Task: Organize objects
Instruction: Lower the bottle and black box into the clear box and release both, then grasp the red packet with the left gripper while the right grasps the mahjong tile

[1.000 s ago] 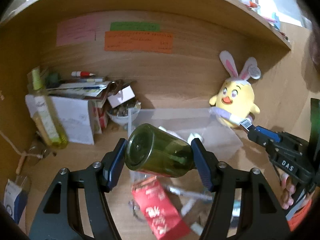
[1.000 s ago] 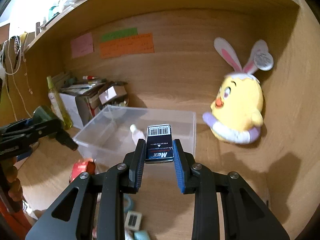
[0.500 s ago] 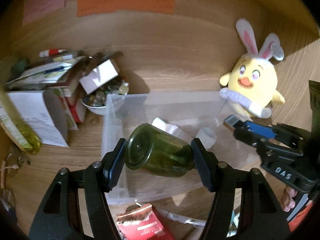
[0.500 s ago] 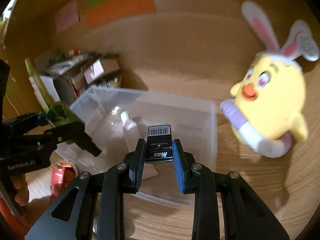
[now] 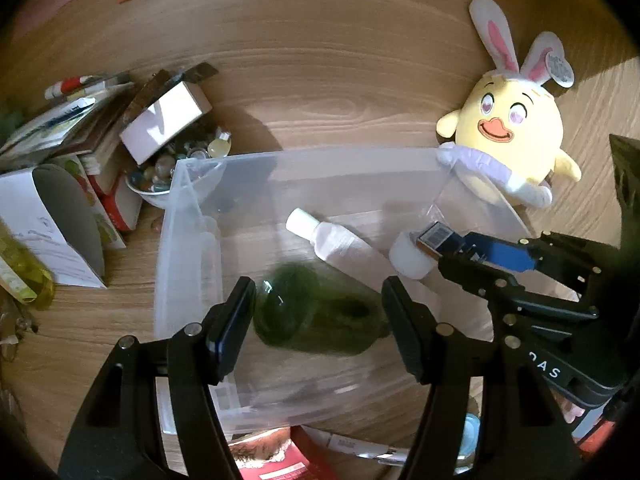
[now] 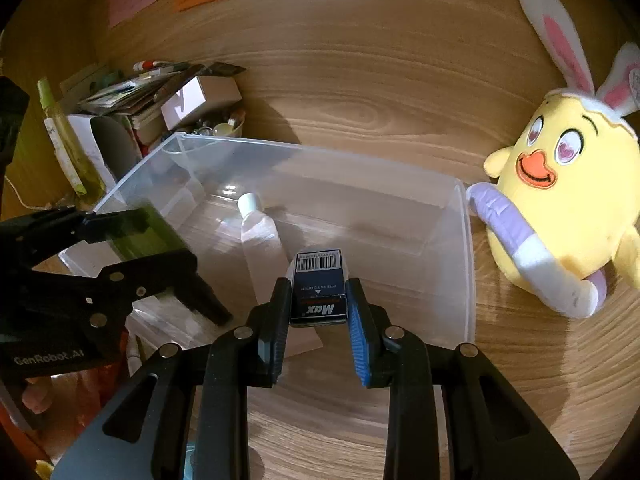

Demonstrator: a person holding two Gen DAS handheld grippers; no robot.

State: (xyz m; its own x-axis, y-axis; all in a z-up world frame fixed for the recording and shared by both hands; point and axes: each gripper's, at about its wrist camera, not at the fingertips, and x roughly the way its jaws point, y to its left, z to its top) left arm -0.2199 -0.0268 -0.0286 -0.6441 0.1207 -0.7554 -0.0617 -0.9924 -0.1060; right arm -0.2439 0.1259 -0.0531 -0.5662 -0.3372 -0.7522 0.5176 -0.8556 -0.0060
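Inside clear plastic bin (image 5: 188, 240): white squeeze tube (image 5: 344, 246) and dark green glass jar (image 5: 316, 320) already placed.
Left gripper (image 5: 318, 320): jaws open, jar released.
Right gripper (image 6: 318, 316): closed on small dark blue box (image 6: 319, 284), not yet deposited.

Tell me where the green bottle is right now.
In the left wrist view the green bottle lies on its side inside the clear bin, between the left gripper's open fingers, near the white tube.

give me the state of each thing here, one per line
left gripper: open, above the bin
green jar: on its side, blurred, free of the fingers
right gripper: shut on small box
clear bin: open, no lid
white bottle: capped, lying in the bin
plush chick: upright beside the bin
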